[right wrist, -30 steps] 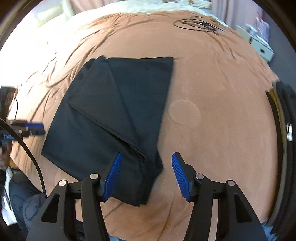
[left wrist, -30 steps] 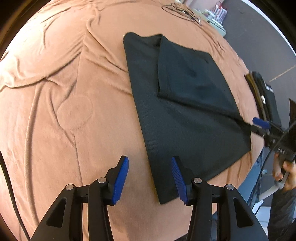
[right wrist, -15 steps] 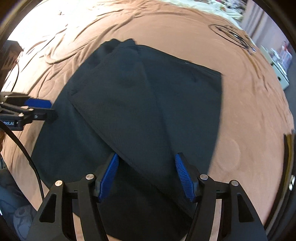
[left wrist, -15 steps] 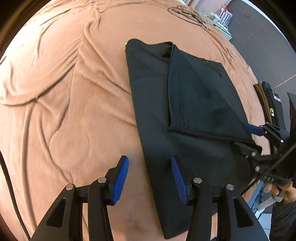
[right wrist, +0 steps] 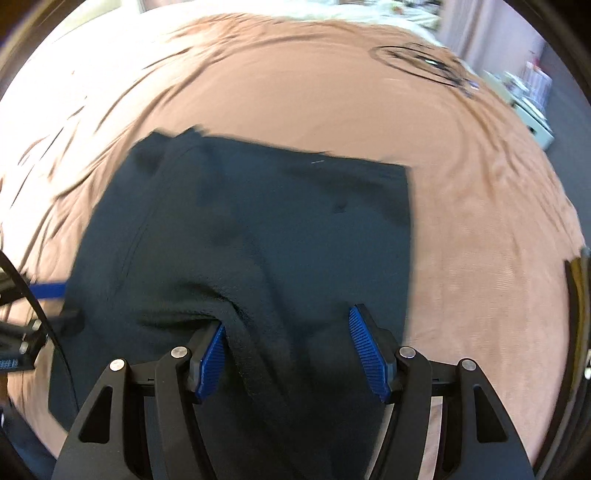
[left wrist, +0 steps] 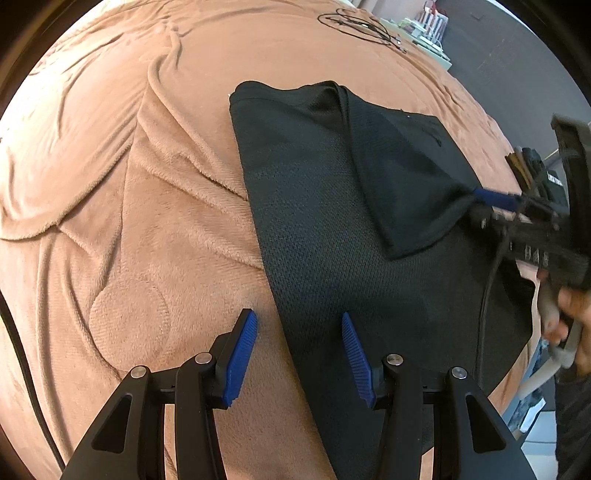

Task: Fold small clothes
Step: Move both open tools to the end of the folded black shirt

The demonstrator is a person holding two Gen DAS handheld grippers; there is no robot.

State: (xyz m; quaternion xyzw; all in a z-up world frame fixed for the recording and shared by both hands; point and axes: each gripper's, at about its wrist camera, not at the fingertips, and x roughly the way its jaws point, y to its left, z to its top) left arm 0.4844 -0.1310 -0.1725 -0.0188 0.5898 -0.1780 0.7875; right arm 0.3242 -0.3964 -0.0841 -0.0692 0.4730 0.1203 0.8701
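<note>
**Black garment half-folded on the brown blanket, both grippers spread wide**

The black garment (left wrist: 325, 236) lies flat on a brown fleece blanket (left wrist: 122, 184) that covers the whole work surface. Seen from the left wrist camera, its long axis runs away from the person, from the near edge up toward a coiled black cable (left wrist: 360, 26) at the far side, leaning slightly left as it goes. A folded-over panel (left wrist: 402, 173) sits on the right half of the cloth, its crease running along that same long line.

The left gripper (left wrist: 299, 350) hangs just above the garment's near left edge with its jaws wide apart: the left blue pad is over bare blanket, the right one over the black cloth, so the hem passes between them. Nothing is held.

The right gripper (right wrist: 286, 354) is also spread wide, low over the near right corner of the folded panel. A raised ridge of cloth lies against its left blue pad (right wrist: 211, 350), and the fabric fills the gap between the pads without being pinched. That view is blurred. In the left camera's view its blue tip touches the panel's corner.
</note>
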